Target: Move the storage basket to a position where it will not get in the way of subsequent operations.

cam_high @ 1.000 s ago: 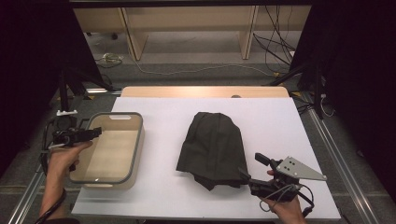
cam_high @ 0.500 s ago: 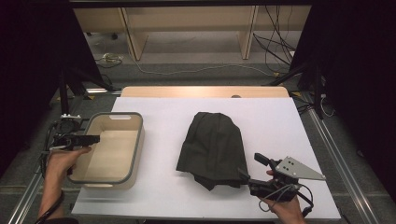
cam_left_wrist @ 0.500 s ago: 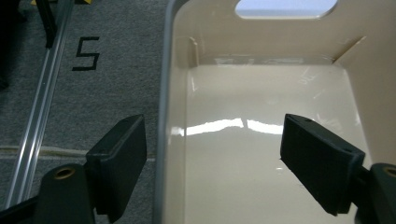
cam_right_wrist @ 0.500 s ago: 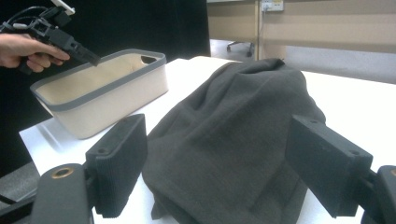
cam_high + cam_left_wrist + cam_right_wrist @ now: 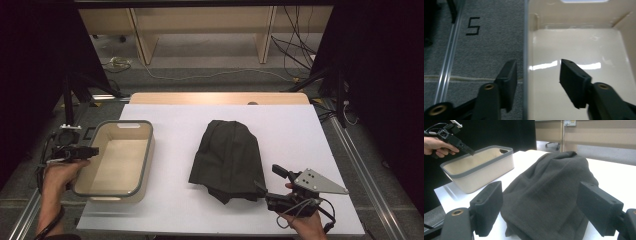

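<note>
Dark grey cloth (image 5: 228, 159) lies bunched in the middle of the white table (image 5: 165, 210), well apart from the cream tub (image 5: 118, 156) on the left. The right gripper (image 5: 263, 192) sits low at the cloth's near corner — its jaws are spread wide and not pinching it. The left gripper (image 5: 537, 82) is at the tub's grey rim (image 5: 525, 50); its jaws have just been closing, one on each side of the rim, but not touching it yet.

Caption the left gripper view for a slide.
Left gripper closing astride the grey rim of the cream bin, one jaw outside, one inside, pads not yet touching.
</note>
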The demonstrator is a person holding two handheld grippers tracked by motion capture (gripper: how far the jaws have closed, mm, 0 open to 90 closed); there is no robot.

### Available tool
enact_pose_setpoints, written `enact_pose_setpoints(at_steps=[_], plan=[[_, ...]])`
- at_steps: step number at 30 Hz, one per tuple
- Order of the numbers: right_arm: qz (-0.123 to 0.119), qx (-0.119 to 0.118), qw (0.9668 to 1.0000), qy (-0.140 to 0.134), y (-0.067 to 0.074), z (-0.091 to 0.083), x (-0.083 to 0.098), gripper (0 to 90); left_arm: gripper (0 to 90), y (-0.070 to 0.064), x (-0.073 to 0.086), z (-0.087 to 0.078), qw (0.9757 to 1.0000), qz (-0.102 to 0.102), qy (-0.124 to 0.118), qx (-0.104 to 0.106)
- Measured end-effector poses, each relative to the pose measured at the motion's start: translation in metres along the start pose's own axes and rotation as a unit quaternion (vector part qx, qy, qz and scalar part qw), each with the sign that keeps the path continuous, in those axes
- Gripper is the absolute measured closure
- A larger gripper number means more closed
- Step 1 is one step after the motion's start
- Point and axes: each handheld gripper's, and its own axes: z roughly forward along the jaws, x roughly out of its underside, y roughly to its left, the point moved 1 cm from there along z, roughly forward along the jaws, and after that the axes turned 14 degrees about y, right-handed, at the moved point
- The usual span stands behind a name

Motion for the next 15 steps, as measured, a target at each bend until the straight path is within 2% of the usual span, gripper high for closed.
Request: enact_pose_setpoints(at_steps=[1,3,5,7,9,11,15], plan=[[0.001,0.0,1.0,0.0,0.0002,-0.0001,0.0,21.9,51.9,0.0018,0.0008,0.0005,1.0,0.001,0.002,-0.003],[0.001,0.0,1.0,0.001,0.0001,0.0,-0.0001,21.9,60.2,0.0041,0.0026,0.0023,1.0,0.0,0.01,-0.001],[0.001,0.0,1.0,0.001,0.0001,0.0001,-0.0001,22.0,66.8,0.0058,0.0035,0.0044,0.9997,-0.008,0.017,-0.013],[0.001,0.0,1.0,0.002,0.0003,0.0001,-0.0001,22.0,74.8,0.0064,0.0042,0.0046,0.9998,-0.005,0.02,-0.005],[0.001,0.0,1.0,0.0,0.0004,0.0,0.0,22.0,81.0,0.0054,0.0043,0.005,0.9996,-0.003,0.025,-0.012],[0.001,0.001,1.0,0.0,-0.0002,0.0,0.0,22.0,82.4,0.0051,0.0042,0.0047,0.9996,-0.002,0.025,-0.012],[0.0,0.001,1.0,0.0,0.0001,-0.0001,0.0,22.0,83.5,0.009,0.0055,0.0049,0.9997,-0.012,0.019,0.005]])
